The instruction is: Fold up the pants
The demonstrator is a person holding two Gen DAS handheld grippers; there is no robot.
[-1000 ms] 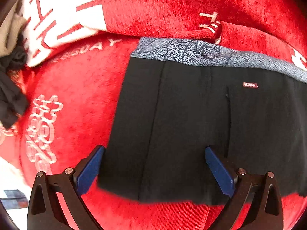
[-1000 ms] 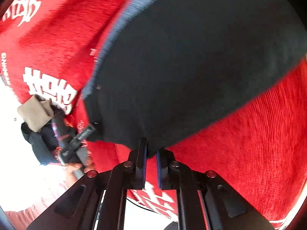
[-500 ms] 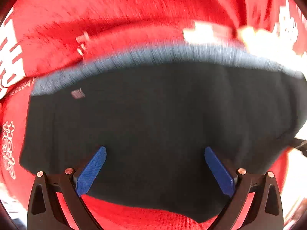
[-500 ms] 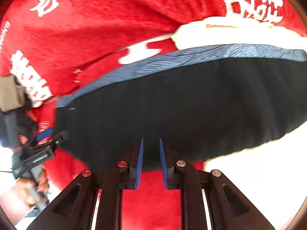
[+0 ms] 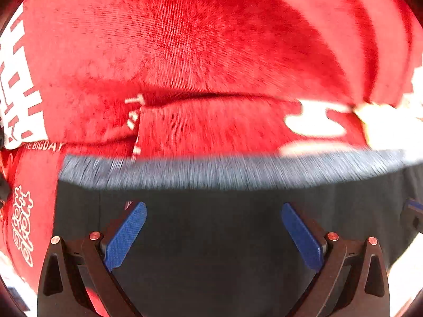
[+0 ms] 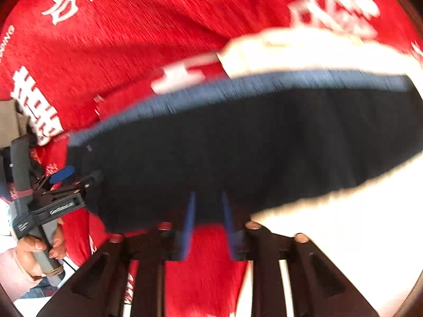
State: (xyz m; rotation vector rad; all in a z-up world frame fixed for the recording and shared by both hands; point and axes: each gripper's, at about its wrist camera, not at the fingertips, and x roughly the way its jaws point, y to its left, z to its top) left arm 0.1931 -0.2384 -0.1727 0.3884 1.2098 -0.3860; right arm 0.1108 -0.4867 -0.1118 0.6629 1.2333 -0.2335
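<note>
Across the lower half of both views, the black pants (image 5: 211, 237) lie folded on the red blanket (image 5: 198, 39). Left gripper (image 5: 213, 233) gapes empty; right gripper (image 6: 208, 216) is opening, empty. Soft, light, limp cloth: probably best pinched at its edge.

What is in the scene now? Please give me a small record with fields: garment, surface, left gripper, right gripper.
garment: black pants with a grey-blue waistband, lying flat, picture blurred
surface: red cloth with white print
left gripper: jaws wide open above the pants, holding nothing
right gripper: jaws opening at the near edge of the pants, pads not pressing on it
</note>
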